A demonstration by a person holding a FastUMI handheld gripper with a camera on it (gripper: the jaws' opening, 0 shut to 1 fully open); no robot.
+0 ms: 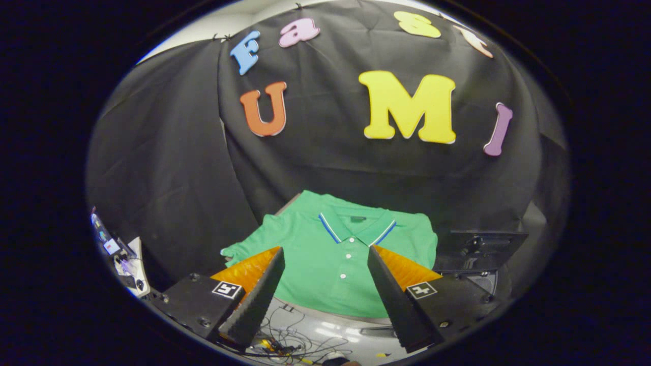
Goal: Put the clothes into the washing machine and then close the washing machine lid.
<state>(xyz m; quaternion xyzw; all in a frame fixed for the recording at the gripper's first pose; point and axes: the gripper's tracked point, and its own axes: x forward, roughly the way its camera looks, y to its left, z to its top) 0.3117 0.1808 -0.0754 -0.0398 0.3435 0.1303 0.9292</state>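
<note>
A green polo shirt with a striped collar lies spread flat on a surface, buttons facing up, against the black cloth wall. My gripper hovers above and in front of it, open wide, with nothing between the black and orange fingers. The shirt's lower half shows in the gap between the fingers. To the right of the shirt stands a dark machine with its lid raised, partly hidden behind the right finger.
Below the fingers the floor holds tangled cables and small bits. At the left, beyond the left finger, sits a white stand with electronics. The black cloth closes off the space behind the shirt.
</note>
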